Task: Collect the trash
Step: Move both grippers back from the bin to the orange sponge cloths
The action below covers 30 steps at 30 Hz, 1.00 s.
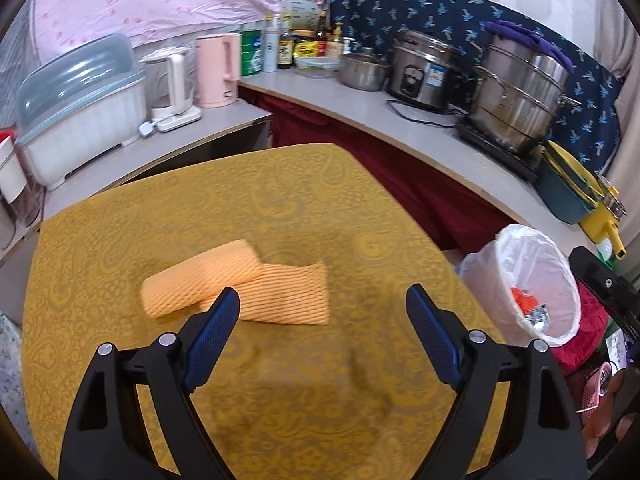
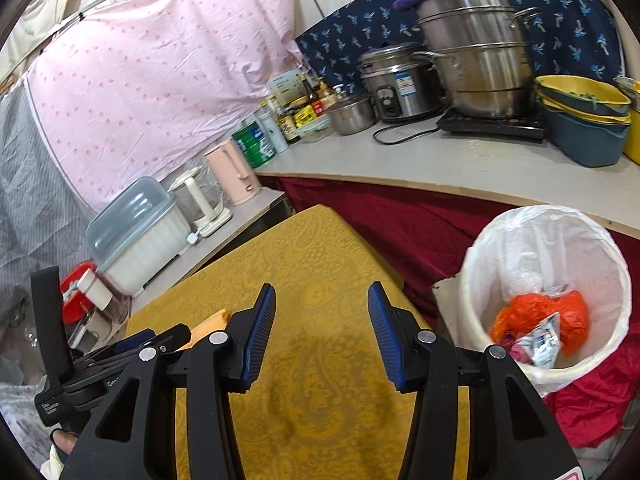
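Observation:
Two orange foam net sleeves [image 1: 236, 284] lie crossed on the yellow tablecloth [image 1: 280, 208], just beyond my left gripper [image 1: 322, 300], which is open and empty above the cloth. A corner of a sleeve [image 2: 210, 330] shows in the right wrist view behind the left gripper's body. My right gripper [image 2: 322, 298] is open and empty over the table's right side [image 2: 320, 400]. A white bin with a plastic liner [image 2: 548, 284] stands off the table's right edge, holding an orange bag [image 2: 536, 312] and a wrapper. The bin also shows in the left wrist view [image 1: 524, 280].
A counter [image 1: 400, 120] behind the table carries steel pots [image 1: 520, 92], a rice cooker [image 1: 424, 68], bottles, a pink kettle [image 1: 218, 68], a white kettle and a lidded dish box [image 1: 80, 108]. Stacked blue and yellow bowls [image 2: 584, 116] stand at the right. Red cloth [image 2: 380, 216] hangs below the counter.

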{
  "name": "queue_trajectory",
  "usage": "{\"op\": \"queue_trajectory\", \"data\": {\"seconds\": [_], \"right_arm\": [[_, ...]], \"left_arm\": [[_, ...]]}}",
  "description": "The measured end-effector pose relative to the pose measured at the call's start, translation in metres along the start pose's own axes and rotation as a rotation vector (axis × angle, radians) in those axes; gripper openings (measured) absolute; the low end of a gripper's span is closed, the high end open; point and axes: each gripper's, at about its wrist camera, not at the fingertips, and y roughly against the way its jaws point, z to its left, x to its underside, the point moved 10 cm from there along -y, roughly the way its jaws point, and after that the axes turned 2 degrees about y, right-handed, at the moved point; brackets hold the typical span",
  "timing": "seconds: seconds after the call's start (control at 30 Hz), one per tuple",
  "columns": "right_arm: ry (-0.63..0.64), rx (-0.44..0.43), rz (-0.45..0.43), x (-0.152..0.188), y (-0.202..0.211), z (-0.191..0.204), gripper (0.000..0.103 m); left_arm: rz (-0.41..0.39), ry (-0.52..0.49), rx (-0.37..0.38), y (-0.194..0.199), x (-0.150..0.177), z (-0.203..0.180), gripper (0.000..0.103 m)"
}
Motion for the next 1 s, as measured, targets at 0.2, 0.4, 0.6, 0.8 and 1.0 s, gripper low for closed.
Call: {"op": "queue_trajectory", "data": {"seconds": [0.2,0.4,0.6,0.8,1.0], "right_arm": [[0.025,-0.038,0.057,0.019,-0.028,0.031,0.047],[0.053,-0.061,0.115,0.039,-0.056,0.058,0.047],[0.069,-0.076,0.167,0.056,-0.084,0.075,0.047],[0.082,-0.083,0.218,0.074,-0.114,0.089,0.047],[0.099,-0.086,0.268,0.089,-0.144,0.1,0.047]], "left_arm": [[0.014,0.062,-0.063,-0.005,0.008,0.053,0.086],[0.039,0.109,-0.115,-0.014,0.019,0.098,0.086],[0.061,0.143,-0.134,-0.025,0.024,0.127,0.087],[0.076,0.152,-0.147,-0.038,0.025,0.145,0.087],[0.102,0.168,-0.136,-0.058,0.021,0.158,0.087]]}}
